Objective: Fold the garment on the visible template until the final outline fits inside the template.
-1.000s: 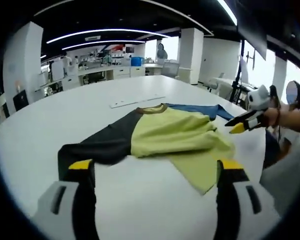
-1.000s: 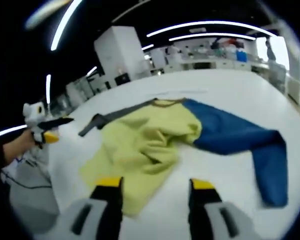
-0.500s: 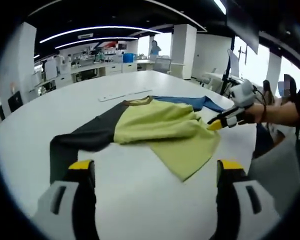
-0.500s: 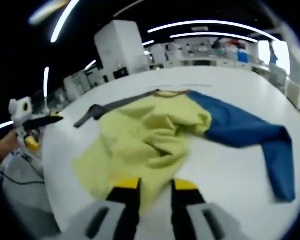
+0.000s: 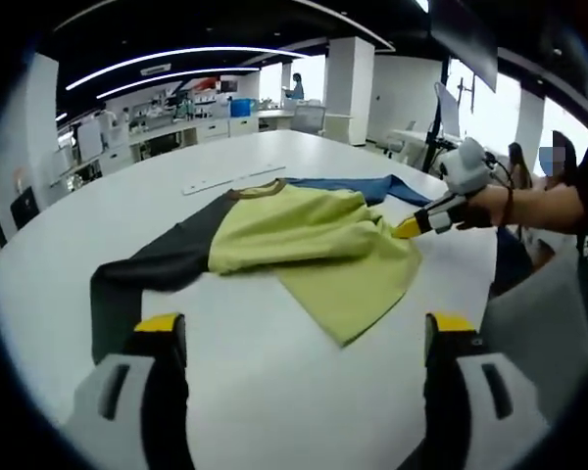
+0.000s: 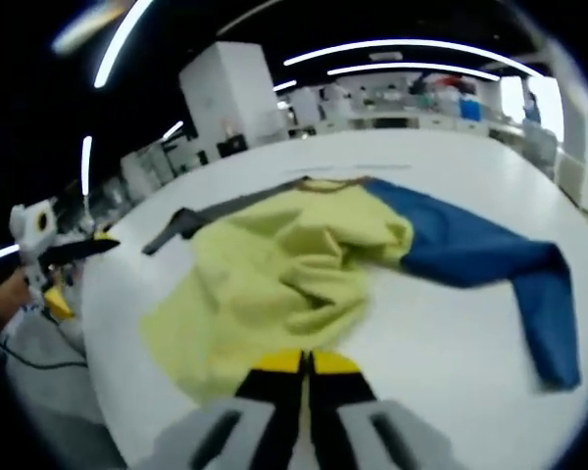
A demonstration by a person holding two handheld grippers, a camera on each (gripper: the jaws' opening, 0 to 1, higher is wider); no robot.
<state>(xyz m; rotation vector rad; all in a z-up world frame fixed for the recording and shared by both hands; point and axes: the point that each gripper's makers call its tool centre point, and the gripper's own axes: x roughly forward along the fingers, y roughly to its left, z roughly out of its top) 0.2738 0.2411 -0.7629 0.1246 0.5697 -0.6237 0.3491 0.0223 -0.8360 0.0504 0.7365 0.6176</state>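
Note:
A long-sleeved garment lies crumpled on the white table point(image 5: 274, 392): yellow body point(image 5: 304, 235), dark grey sleeve point(image 5: 147, 274) and blue sleeve point(image 5: 358, 188). In the right gripper view the yellow body point(image 6: 274, 264) is in the middle and the blue sleeve point(image 6: 490, 264) runs off to the right. My right gripper point(image 6: 305, 362) is shut on the near yellow hem; in the left gripper view this right gripper point(image 5: 410, 227), held by a hand, pinches the garment's right edge. My left gripper point(image 5: 306, 328) stands open above bare table, short of the garment.
A thin white strip point(image 5: 225, 180) lies on the table beyond the collar. The left gripper point(image 6: 78, 257) hangs past the table's rounded left edge. Desks, pillars and chairs stand far behind. The person's arm point(image 5: 549, 206) reaches in from the right.
My right gripper's jaws have gone from wide open to shut on the yellow hem. The left gripper stayed open; its view has shifted slightly.

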